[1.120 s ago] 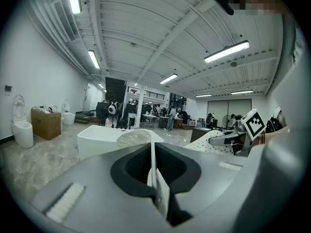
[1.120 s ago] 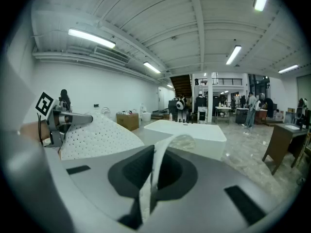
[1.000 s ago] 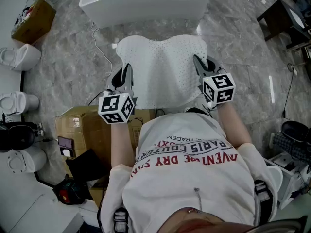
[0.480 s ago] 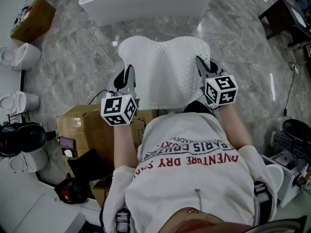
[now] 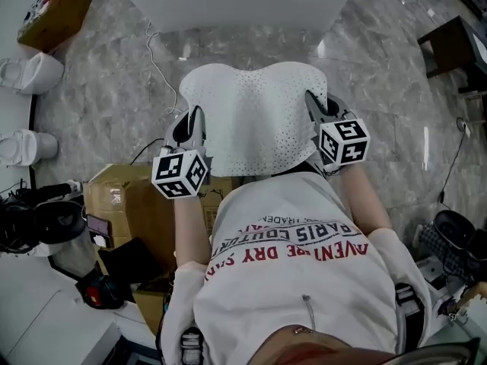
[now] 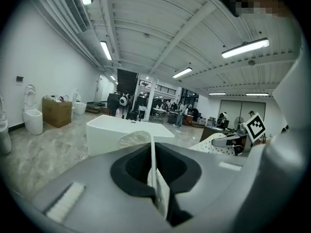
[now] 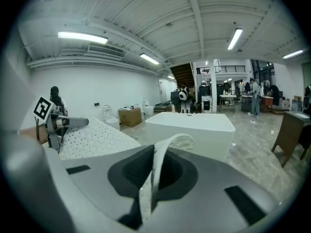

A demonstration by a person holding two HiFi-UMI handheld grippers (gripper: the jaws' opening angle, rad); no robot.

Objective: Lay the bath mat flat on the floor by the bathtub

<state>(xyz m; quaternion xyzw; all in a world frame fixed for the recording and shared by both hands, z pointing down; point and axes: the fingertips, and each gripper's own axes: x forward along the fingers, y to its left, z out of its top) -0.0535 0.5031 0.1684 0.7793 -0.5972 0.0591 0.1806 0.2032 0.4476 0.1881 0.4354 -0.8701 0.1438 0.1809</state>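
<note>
A white perforated bath mat [image 5: 255,112] hangs stretched between my two grippers above the marble floor, in front of the white bathtub [image 5: 236,2]. My left gripper [image 5: 192,120] is shut on the mat's left edge; a thin white strip of mat [image 6: 154,174] is pinched between its jaws. On the mat's right edge my right gripper [image 5: 313,103] is shut, with the mat's edge [image 7: 154,178] curling up out of its jaws. In the right gripper view the mat [image 7: 95,137] spreads leftwards to the other gripper, and the bathtub [image 7: 194,130] stands straight ahead.
A cardboard box [image 5: 125,204] lies on the floor below my left arm, with dark gear [image 5: 46,223] beside it. Toilets [image 5: 30,74] line the left wall, and a brown box [image 5: 53,14] sits at upper left. A white cable [image 5: 156,63] runs across the floor. Dark furniture [image 5: 453,48] stands at the right.
The mat and both grippers have shifted slightly towards the bathtub, which now fills more of the top edge. Both grips are unchanged.
</note>
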